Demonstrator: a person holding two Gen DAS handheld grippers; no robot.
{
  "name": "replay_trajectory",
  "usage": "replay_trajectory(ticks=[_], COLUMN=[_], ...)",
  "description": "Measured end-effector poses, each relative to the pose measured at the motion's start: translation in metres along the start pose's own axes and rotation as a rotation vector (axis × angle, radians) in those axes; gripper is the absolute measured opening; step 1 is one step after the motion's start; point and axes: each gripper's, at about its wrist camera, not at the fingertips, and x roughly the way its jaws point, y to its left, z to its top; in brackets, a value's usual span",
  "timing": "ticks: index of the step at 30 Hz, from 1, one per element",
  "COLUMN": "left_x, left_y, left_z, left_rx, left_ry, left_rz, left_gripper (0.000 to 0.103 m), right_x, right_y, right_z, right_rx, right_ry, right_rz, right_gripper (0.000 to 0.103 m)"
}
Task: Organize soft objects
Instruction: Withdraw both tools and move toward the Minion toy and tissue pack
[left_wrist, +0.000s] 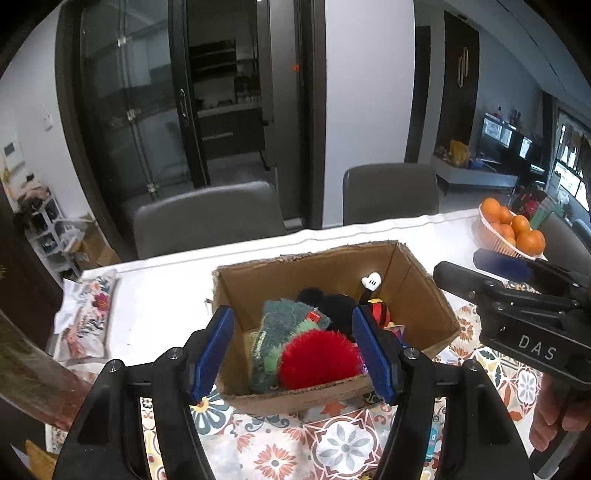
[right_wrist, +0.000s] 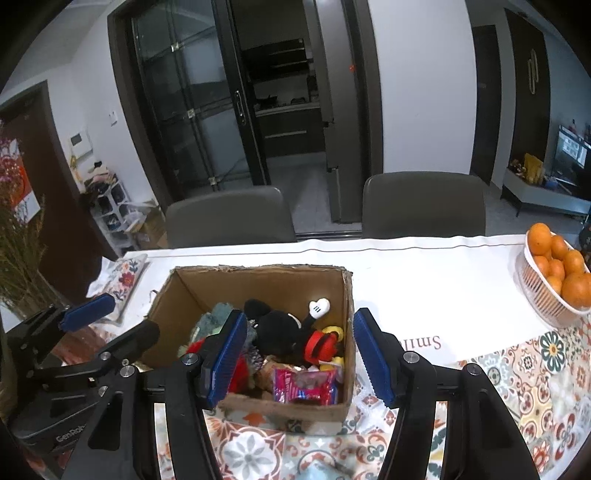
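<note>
Cardboard box (right_wrist: 258, 280) sits beyond both wide-open, empty grippers (left_wrist: 293, 350) (right_wrist: 301, 356).

Left hand-held gripper (left_wrist: 291, 354) gapes empty before cardboard box (left_wrist: 424, 291) of plush toys (left_wrist: 317, 358).

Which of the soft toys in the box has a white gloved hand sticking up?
The black mouse plush at the back of the cardboard box; its white glove pokes upward. The red fluffy toy and green one have none.

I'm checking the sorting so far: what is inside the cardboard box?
The cardboard box holds a red fuzzy toy, a green shaggy plush, a black mouse plush and a pink packet. Anything beneath them is covered.
</note>
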Motion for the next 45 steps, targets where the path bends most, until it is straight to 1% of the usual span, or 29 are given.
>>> replay_trajectory(ticks=[3,6,9,17,24,29,31,41,45], left_x=[-0.017,-0.031,-0.042,-0.059,-0.069,-0.073,-0.074,-0.066,-0.059], left_y=[-0.002,-0.006,-0.010,-0.017,-0.023,-0.025,-0.025,-0.036,-0.041], left_z=[-0.003,-0.007,-0.012,-0.036,-0.063,-0.077,-0.083,-0.115,-0.129], left_rx=[0.000,0.002,0.007,0.006,0.017,0.003,-0.004,0.018,0.020], left_ry=[-0.030,-0.053,-0.070,-0.076,-0.089,-0.094,-0.094,-0.061,-0.033], left_rz=[0.006,0.005,0.015,0.024,0.043,0.052,0.047,0.014,-0.003], left_gripper=[0.066,0.067,0.067,0.070,0.074,0.077,0.077,0.079,0.079], right_x=[-0.013,-0.026,-0.039,-0.057,-0.057,-0.054,-0.052,-0.039,-0.032], right_y=[0.000,-0.001,0.001,0.001,-0.001,-0.004,-0.006,-0.011,-0.014], right_z=[-0.004,-0.009,-0.015,-0.039,-0.059,-0.072,-0.077,-0.104,-0.114], right_rx=[0.008,0.015,0.011,0.012,0.020,0.039,0.051,0.097,0.112], right_ry=[-0.013,-0.032,-0.051,-0.051,-0.024,-0.004,0.003,0.062,0.093], right_rz=[0.006,0.000,-0.013,-0.030,-0.039,-0.047,-0.049,-0.066,-0.071], right_gripper=[0.062,0.067,0.068,0.069,0.070,0.071,0.073,0.074,0.073])
